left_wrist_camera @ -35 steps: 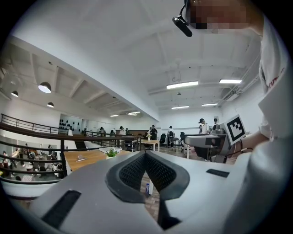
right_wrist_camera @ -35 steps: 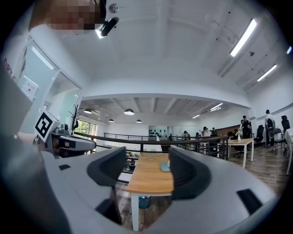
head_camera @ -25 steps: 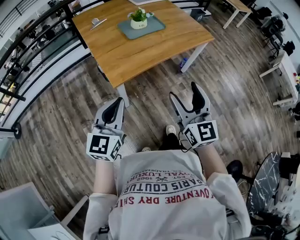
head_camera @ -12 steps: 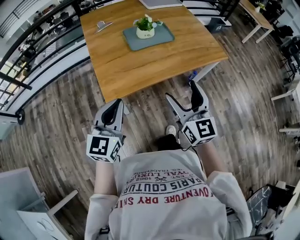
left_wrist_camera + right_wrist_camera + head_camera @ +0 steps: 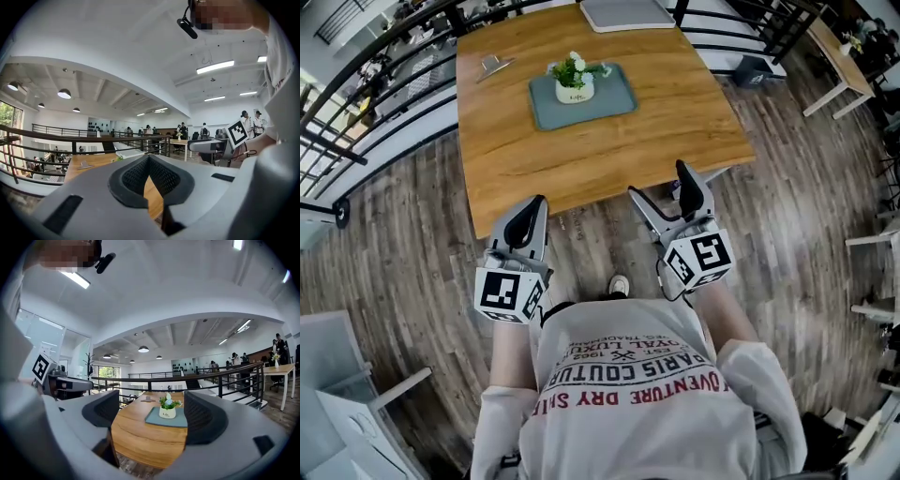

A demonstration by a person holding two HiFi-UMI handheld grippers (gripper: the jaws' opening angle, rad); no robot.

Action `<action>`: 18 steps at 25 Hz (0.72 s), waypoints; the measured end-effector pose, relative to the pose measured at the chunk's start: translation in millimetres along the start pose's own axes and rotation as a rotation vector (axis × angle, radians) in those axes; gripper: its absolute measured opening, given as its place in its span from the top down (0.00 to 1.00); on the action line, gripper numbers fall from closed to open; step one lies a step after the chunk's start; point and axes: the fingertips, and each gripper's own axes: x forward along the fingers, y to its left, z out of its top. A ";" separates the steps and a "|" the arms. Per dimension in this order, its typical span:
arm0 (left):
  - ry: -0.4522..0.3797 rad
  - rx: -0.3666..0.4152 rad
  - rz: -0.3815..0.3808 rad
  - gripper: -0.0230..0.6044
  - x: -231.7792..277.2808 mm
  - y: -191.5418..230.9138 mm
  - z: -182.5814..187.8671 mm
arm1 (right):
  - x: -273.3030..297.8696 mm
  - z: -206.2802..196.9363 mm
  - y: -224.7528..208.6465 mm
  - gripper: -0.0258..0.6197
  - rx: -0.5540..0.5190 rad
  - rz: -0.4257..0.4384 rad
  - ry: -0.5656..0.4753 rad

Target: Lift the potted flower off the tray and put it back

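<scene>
The table (image 5: pixel 591 141) has drawn much nearer in the head view. A second ago it lay well off at the top of the picture; now its near edge is just ahead of both grippers, so the person has walked up to it. The tray (image 5: pixel 609 101) sits on the far half of the table, and the pot (image 5: pixel 574 89) stands upright on the tray's left part, untouched.

The step in hand is the approach, and the lift has not begun. The right gripper (image 5: pixel 657 183) is the better placed: its own view frames the pot (image 5: pixel 167 412) squarely between its pads, though still well apart from them. A good next move is to carry it level over the table, keep the pot centred, and close on the white body rather than on the leaves, low enough that the pot will not tip. Then lift straight up, so that the tray is not dragged.

The right gripper's jaws have just been opening and now stand wide with nothing between them. The left gripper (image 5: pixel 530 214) hangs beside the near edge with its jaws together and empty. Far left on the table lies a small metal thing (image 5: pixel 492 66), perhaps a clip; it is too small to be sure.
</scene>
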 end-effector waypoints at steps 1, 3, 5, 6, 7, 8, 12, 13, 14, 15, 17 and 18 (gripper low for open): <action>0.001 0.001 0.009 0.94 6.1 -4.3 0.8 | 2.2 0.1 -8.3 0.31 0.003 0.013 0.003; 0.011 0.001 0.026 0.94 15.0 -9.2 -0.7 | 8.5 1.0 -21.0 0.31 0.005 0.035 0.007; 0.032 -0.003 0.048 0.94 21.5 -8.3 -5.0 | 18.0 0.1 -28.8 0.31 0.010 0.061 0.016; 0.041 -0.006 0.059 0.94 24.4 -6.4 -6.9 | 23.4 -1.2 -31.6 0.31 0.011 0.076 0.023; 0.048 -0.009 0.071 0.94 27.8 -3.8 -8.0 | 29.3 -2.8 -34.3 0.31 0.009 0.090 0.031; 0.051 -0.011 0.081 0.94 32.0 -0.4 -8.4 | 36.1 -4.3 -37.5 0.31 0.005 0.103 0.038; 0.051 -0.017 0.097 0.94 59.9 18.3 -9.6 | 75.5 -13.8 -56.9 0.31 0.008 0.134 0.094; 0.052 -0.020 0.097 0.94 68.1 24.1 -10.8 | 86.9 -17.8 -61.9 0.31 0.015 0.140 0.119; 0.051 -0.023 0.097 0.94 76.9 31.3 -11.4 | 99.0 -20.8 -66.8 0.31 0.018 0.146 0.139; 0.048 -0.026 0.099 0.94 86.4 40.3 -11.1 | 112.1 -22.0 -71.4 0.31 0.012 0.153 0.152; 0.043 -0.033 0.108 0.94 107.1 61.8 -10.2 | 140.2 -21.1 -79.6 0.31 -0.019 0.169 0.162; 0.043 -0.039 0.113 0.95 117.9 72.7 -10.6 | 154.3 -20.9 -83.5 0.31 -0.035 0.180 0.167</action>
